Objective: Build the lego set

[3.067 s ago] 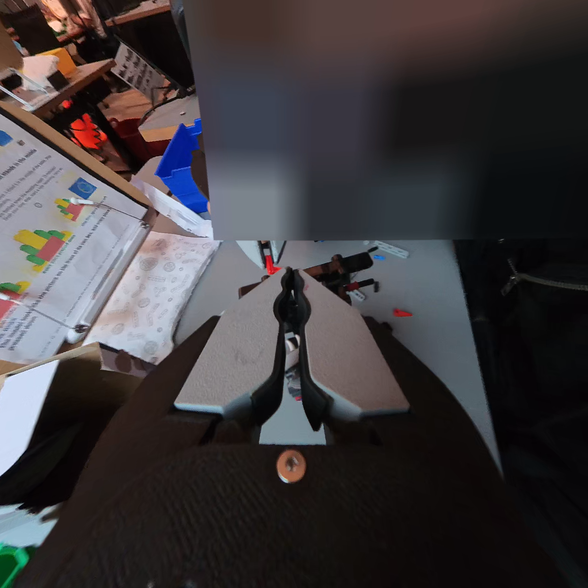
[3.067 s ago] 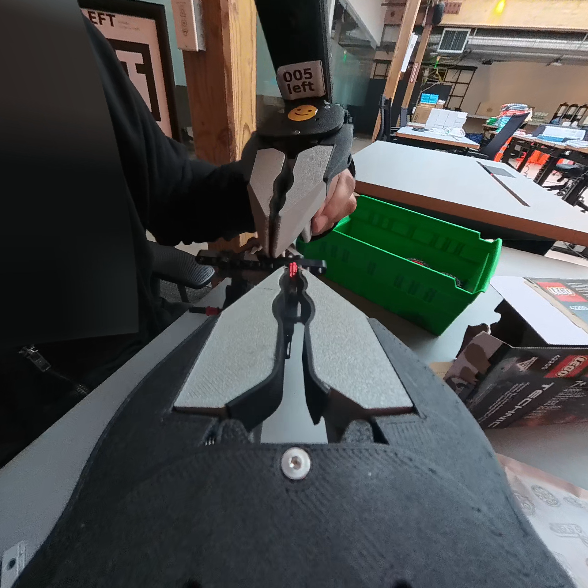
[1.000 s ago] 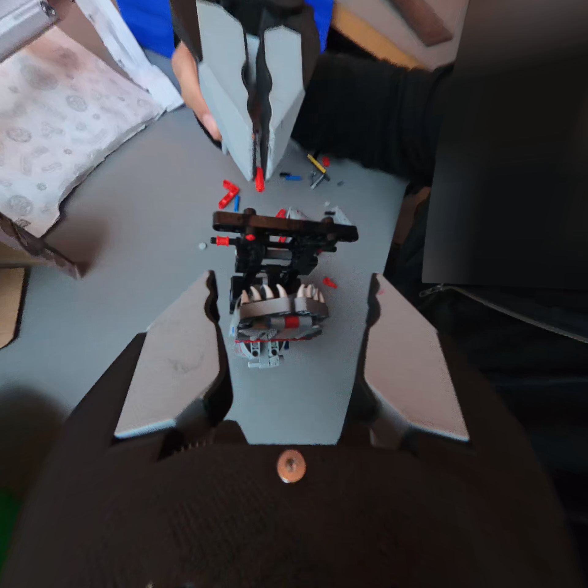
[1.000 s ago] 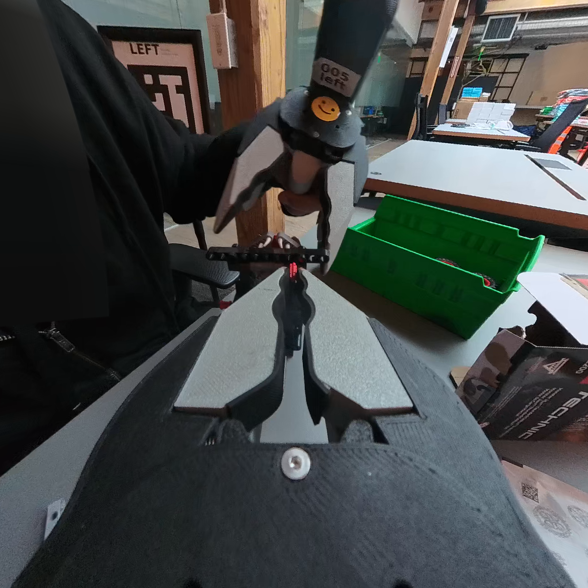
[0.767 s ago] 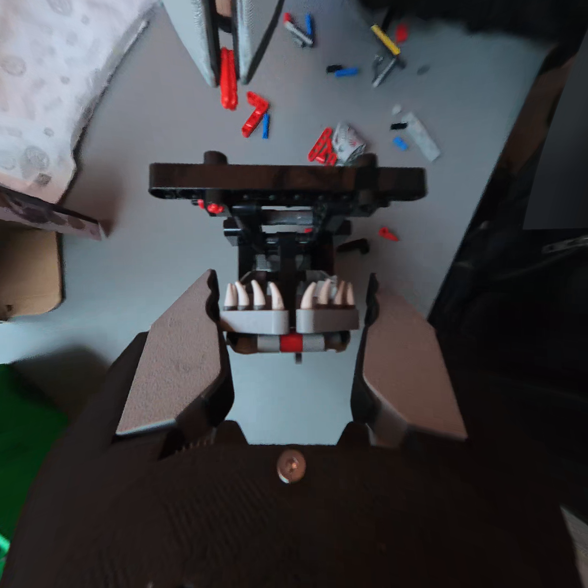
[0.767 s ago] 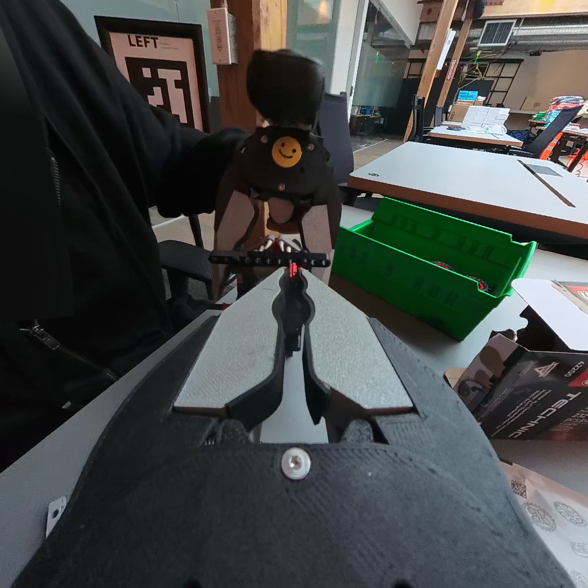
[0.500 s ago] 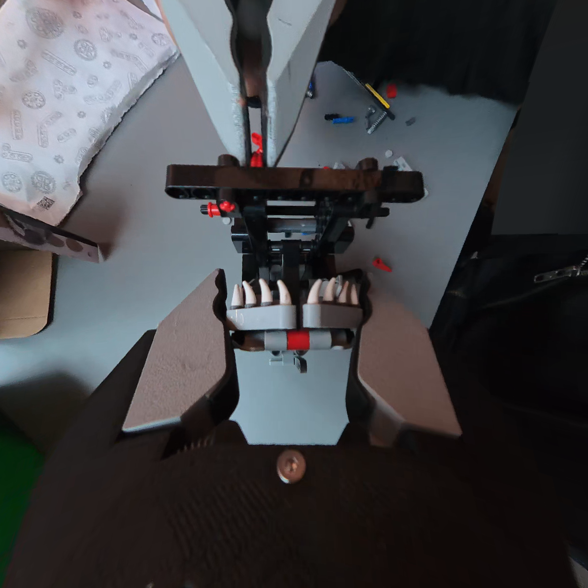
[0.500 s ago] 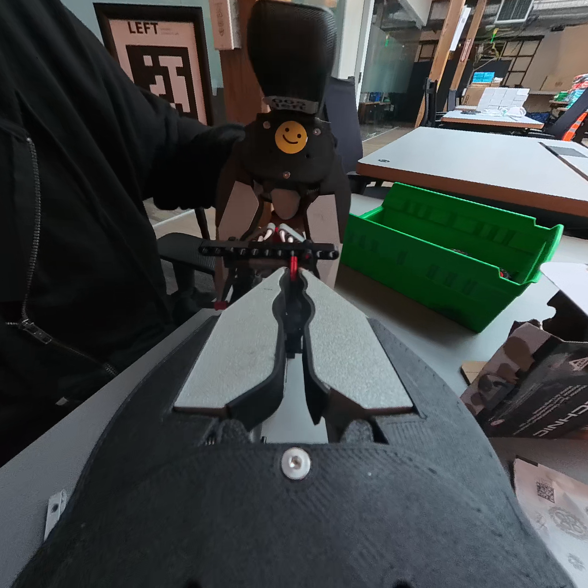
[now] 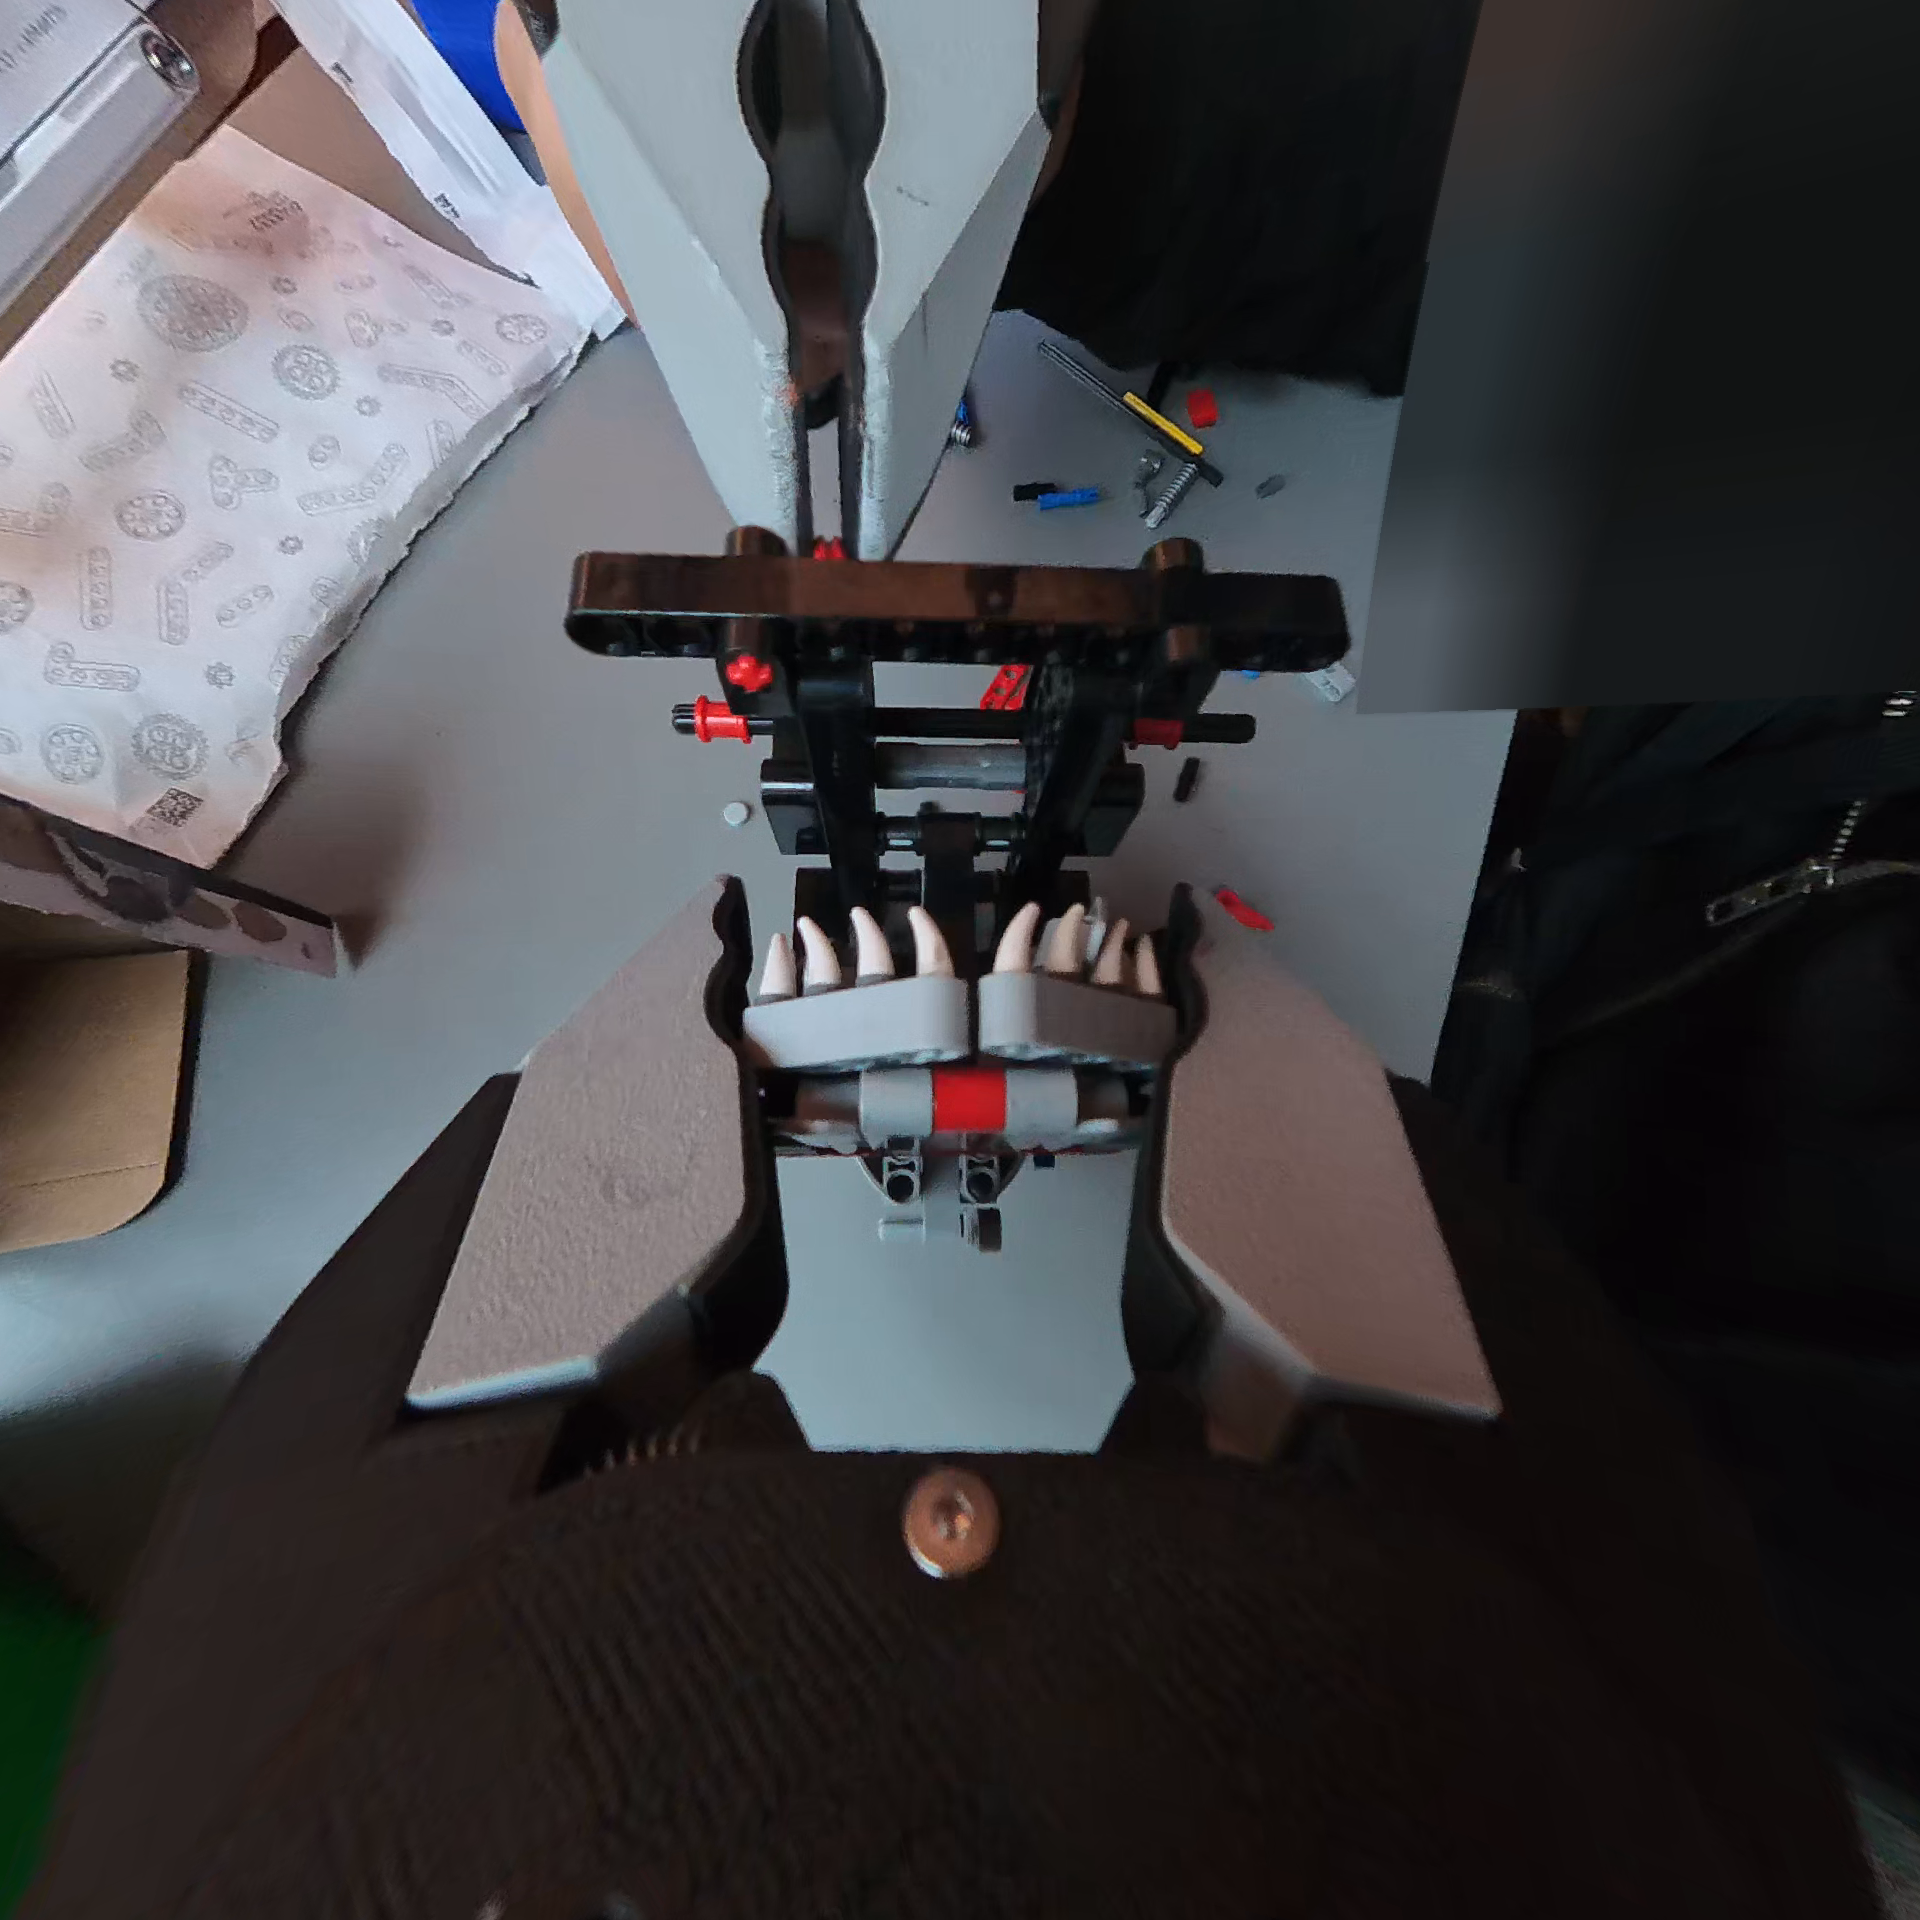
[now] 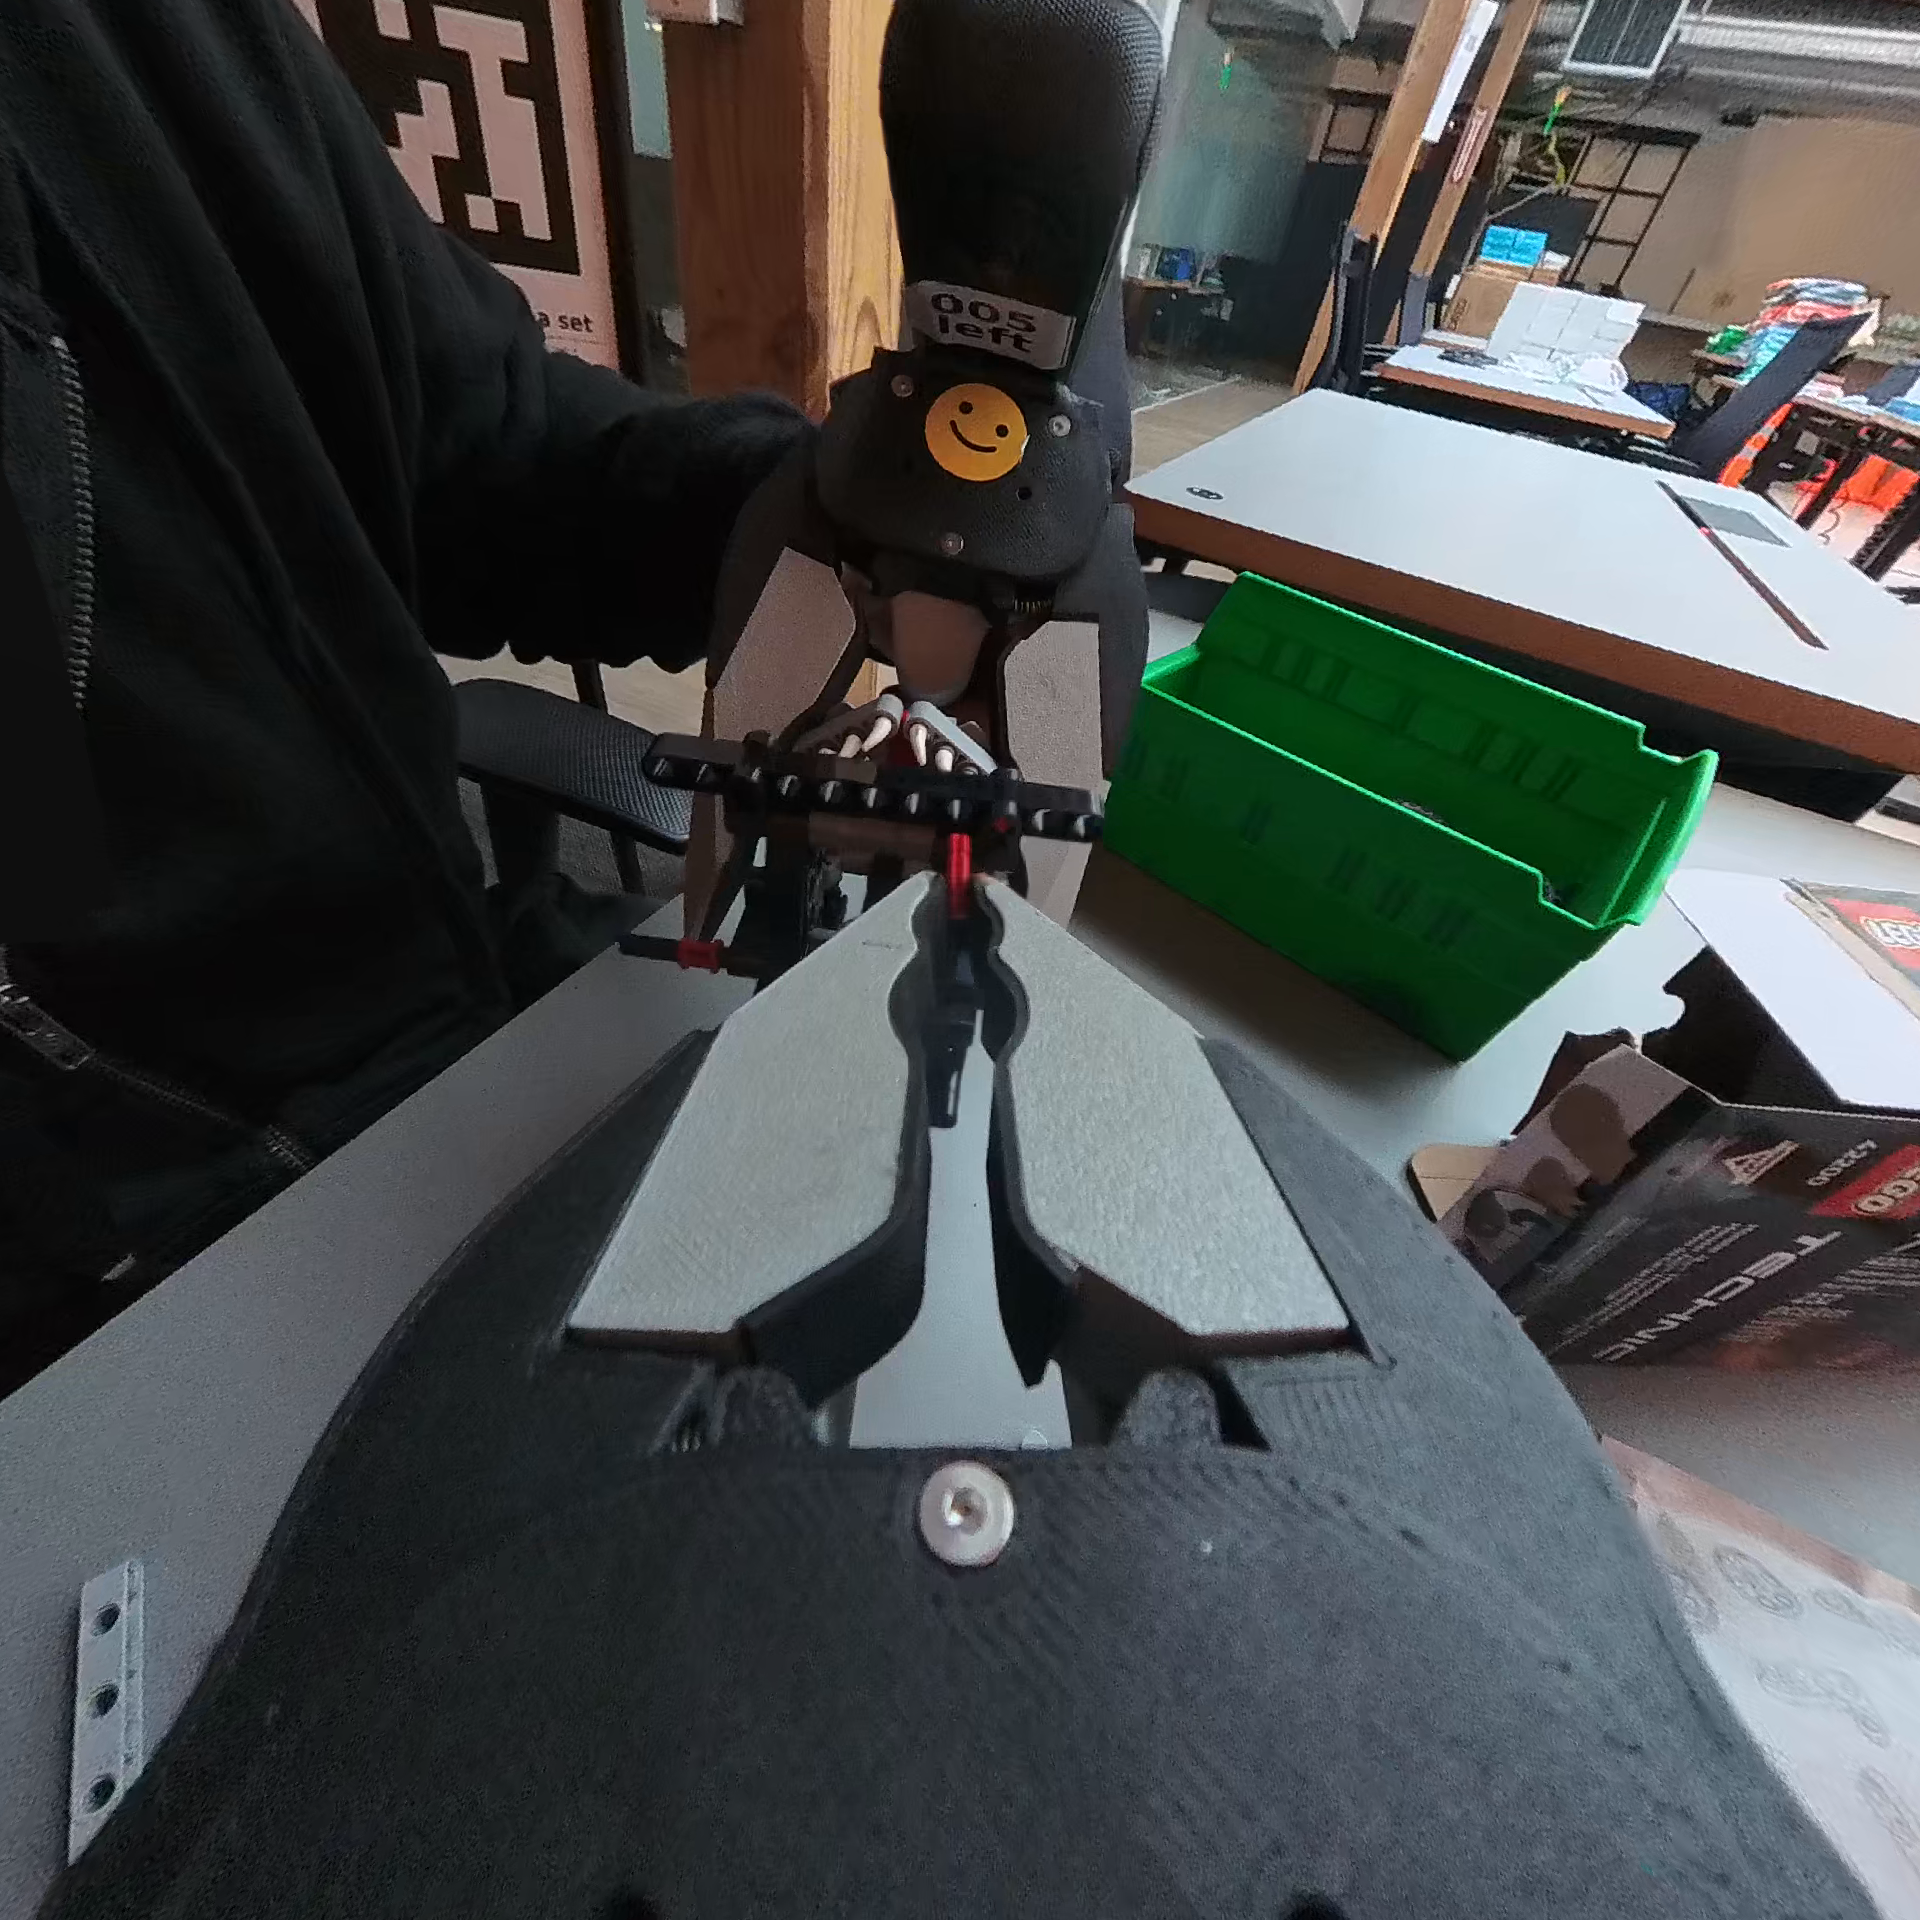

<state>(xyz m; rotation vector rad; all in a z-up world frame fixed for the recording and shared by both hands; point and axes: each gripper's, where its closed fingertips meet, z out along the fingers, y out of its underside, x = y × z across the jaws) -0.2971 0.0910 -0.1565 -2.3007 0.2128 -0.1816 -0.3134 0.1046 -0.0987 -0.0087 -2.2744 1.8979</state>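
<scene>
The left gripper (image 9: 956,997) has its fingers spread about as wide as the toothed grey block of the lego model (image 9: 956,810) and pressed against its two sides, so the model stands on the grey table (image 9: 468,935) clamped at its near end, its black frame running forward to the long black beam (image 9: 956,608) at the far end. If that side grip is light, a push on the beam could pivot the model or tip it off its base; the white teeth (image 9: 873,951) just ahead of the fingertips look easy to knock loose. Beyond the beam, the right gripper (image 10: 961,883) has its fingers pinched together on a small red pin (image 10: 958,862), whose tip is at, perhaps already in, a hole of the beam. A pin held off the hole's axis would likely jam or twist out of the narrow pinch and drop among the loose parts (image 9: 1132,468) to the right of it. A green bin (image 10: 1403,810) stands farther right, well apart.
</scene>
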